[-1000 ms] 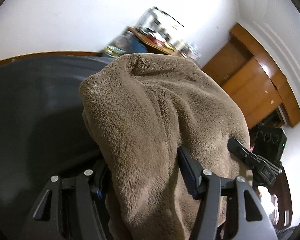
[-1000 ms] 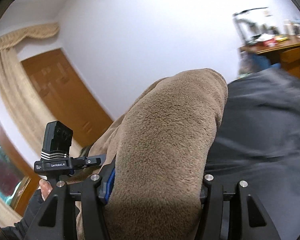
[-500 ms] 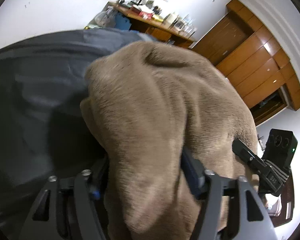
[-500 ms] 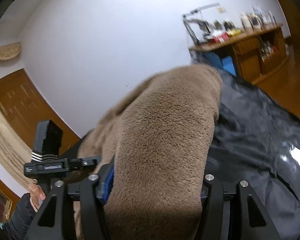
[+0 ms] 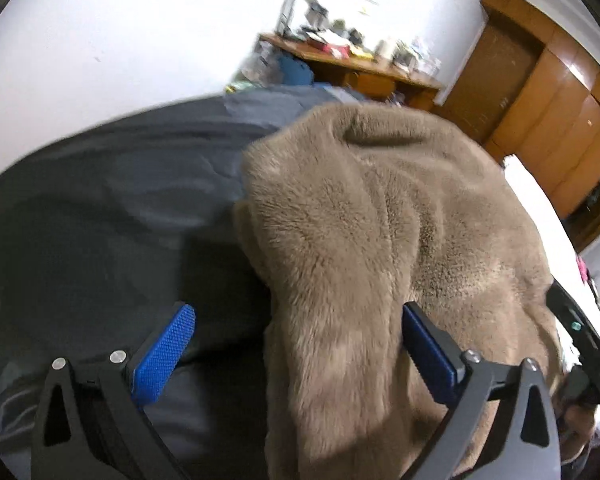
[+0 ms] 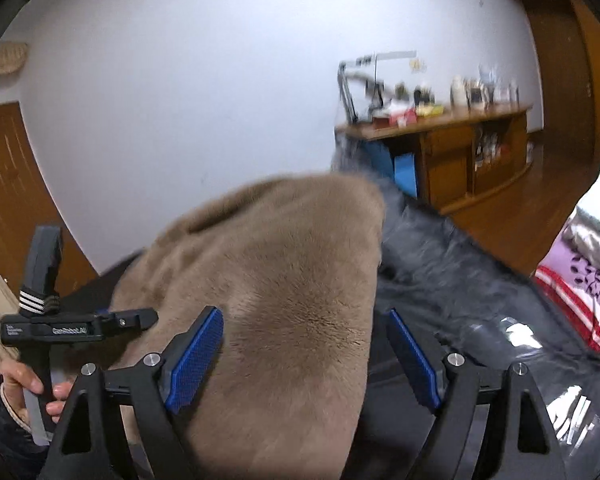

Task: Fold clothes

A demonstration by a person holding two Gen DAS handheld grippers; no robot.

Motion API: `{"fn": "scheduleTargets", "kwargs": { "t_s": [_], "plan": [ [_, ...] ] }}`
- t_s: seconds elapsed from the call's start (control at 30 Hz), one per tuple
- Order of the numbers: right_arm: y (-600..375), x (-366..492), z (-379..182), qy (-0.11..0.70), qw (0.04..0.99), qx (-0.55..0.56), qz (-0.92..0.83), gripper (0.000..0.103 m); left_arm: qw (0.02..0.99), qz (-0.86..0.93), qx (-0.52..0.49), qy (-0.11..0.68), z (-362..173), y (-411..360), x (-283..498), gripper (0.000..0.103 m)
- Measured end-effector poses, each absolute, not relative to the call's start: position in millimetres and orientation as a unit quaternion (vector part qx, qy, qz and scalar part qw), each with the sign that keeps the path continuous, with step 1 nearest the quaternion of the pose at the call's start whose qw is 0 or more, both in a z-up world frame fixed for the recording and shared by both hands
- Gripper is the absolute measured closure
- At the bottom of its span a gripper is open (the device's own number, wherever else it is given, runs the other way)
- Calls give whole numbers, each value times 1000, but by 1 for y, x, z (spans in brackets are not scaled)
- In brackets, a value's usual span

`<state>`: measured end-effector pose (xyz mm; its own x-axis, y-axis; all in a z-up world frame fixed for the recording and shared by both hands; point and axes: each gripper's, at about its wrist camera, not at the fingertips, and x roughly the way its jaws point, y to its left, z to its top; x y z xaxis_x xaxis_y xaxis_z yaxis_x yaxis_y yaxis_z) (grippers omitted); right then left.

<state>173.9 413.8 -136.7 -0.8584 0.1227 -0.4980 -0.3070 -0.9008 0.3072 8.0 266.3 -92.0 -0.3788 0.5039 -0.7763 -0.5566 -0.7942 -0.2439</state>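
A brown fleece garment (image 5: 364,240) lies bunched on a dark grey cloth (image 5: 100,208). My left gripper (image 5: 300,340) is open; a fold of the fleece lies between its blue pads (image 5: 164,356), against the right pad and apart from the left. My right gripper (image 6: 304,356) is open too; the fleece (image 6: 276,280) lies between its blue pads (image 6: 196,360), close to the left pad and apart from the right. The left gripper's body (image 6: 52,320) and the hand holding it show at the left of the right wrist view.
A wooden sideboard (image 6: 452,152) crowded with small items stands against the white wall. Wooden wardrobe doors (image 5: 552,120) are at the right. Patterned bedding (image 6: 580,280) and clear plastic (image 6: 540,380) lie at the right on the dark cloth.
Both grippers have opened and let go of the fleece, which has sunk onto the dark cloth. Both views have tilted down toward the surface.
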Motion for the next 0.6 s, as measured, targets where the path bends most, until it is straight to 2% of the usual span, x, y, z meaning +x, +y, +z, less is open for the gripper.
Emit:
{"fn": "scheduleTargets", "kwargs": {
  "t_s": [0.03,0.13,0.23,0.33,0.47,0.6],
  "plan": [
    [414,177,-134,196,107,-228,948,18,319,835,-448,20,-87,260,12,1],
    [402,187,-131,188,91,-210,955,18,334,840,-427,-2,-76,241,28,1],
    [382,196,-135,143,74,-227,960,17,361,843,-399,-4,-63,242,50,1],
    [372,206,-145,102,80,-260,957,18,382,845,-373,21,-59,261,63,1],
    [379,240,-159,114,85,-293,945,17,404,845,-344,57,-57,266,89,1],
    [376,265,-166,74,116,-321,937,17,409,842,-347,65,-69,263,95,1]
  ]
}}
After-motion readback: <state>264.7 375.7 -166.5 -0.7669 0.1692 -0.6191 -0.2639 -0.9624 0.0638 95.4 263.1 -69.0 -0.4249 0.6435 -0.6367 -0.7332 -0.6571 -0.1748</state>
